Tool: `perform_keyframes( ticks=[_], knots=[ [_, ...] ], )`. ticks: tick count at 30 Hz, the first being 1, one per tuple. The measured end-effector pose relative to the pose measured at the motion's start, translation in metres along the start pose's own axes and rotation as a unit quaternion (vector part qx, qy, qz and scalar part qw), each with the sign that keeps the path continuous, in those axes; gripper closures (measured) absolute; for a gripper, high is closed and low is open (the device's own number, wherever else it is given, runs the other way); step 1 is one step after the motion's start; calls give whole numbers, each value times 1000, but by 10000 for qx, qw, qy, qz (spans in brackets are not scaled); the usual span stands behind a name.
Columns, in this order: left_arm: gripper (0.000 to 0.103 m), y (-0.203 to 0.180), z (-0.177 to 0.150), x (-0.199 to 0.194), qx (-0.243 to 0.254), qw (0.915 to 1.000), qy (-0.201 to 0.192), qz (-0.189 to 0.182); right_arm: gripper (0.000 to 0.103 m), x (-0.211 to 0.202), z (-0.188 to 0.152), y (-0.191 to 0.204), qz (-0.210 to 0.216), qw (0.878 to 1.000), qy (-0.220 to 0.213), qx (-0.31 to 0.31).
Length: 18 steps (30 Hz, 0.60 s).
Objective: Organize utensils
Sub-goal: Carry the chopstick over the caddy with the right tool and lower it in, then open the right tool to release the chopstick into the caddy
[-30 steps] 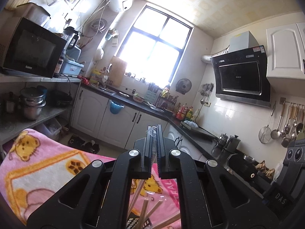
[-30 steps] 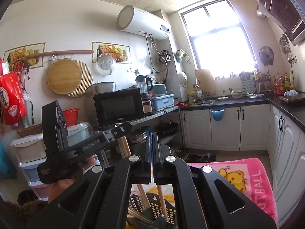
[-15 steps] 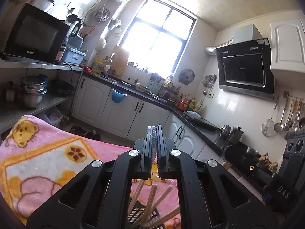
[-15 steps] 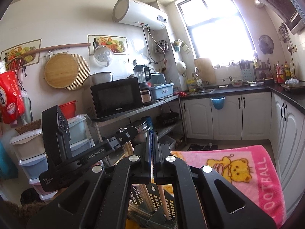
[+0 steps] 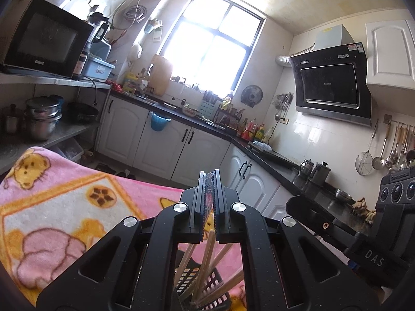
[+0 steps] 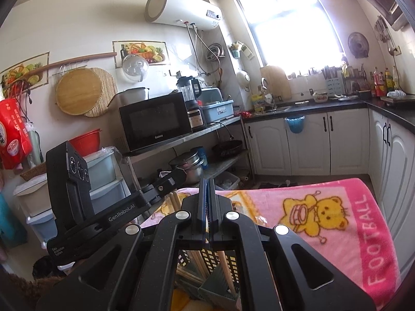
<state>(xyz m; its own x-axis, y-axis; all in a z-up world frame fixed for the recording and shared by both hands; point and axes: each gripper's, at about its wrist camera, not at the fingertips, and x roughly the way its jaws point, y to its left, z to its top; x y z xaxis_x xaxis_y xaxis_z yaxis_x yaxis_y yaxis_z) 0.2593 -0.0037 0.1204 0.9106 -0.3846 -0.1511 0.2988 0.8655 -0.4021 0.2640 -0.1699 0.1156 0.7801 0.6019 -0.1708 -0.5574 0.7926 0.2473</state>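
Observation:
My left gripper (image 5: 210,194) is shut on a clear wrapper (image 5: 208,191) with wooden chopsticks (image 5: 205,256) that hang down into a black perforated basket (image 5: 215,282). In the right wrist view the left gripper (image 6: 181,174) comes in from the left, with its chopsticks (image 6: 174,199) below the tip. My right gripper (image 6: 207,197) is shut too, and a chopstick (image 6: 223,259) runs down from its fingers into the basket (image 6: 207,255). The basket stands on a pink blanket (image 6: 324,207) and holds several more chopsticks. The right gripper's arm (image 5: 324,224) shows at the right of the left wrist view.
The pink bear-print blanket (image 5: 64,207) covers the work surface. A steel shelf with a microwave (image 6: 155,121) and pots (image 6: 189,163) stands to the left. White cabinets (image 6: 311,145) under a dark counter run along the back and right.
Both grippers have sunk toward the basket, so more of the blanket and the chopsticks shows below the fingers. Both have stayed shut on what they hold.

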Motion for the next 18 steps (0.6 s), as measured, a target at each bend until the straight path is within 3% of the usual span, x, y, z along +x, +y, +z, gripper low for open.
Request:
perform_keyframes(
  ticks=[15, 18],
  knots=[
    [101, 6, -14, -4, -89, 9993, 365, -40, 101, -1, -25, -8, -99, 9994, 259, 217],
    [96, 8, -15, -6, -142, 9989, 448, 35, 101, -4, -28, -11, -152, 9991, 261, 296]
  ],
)
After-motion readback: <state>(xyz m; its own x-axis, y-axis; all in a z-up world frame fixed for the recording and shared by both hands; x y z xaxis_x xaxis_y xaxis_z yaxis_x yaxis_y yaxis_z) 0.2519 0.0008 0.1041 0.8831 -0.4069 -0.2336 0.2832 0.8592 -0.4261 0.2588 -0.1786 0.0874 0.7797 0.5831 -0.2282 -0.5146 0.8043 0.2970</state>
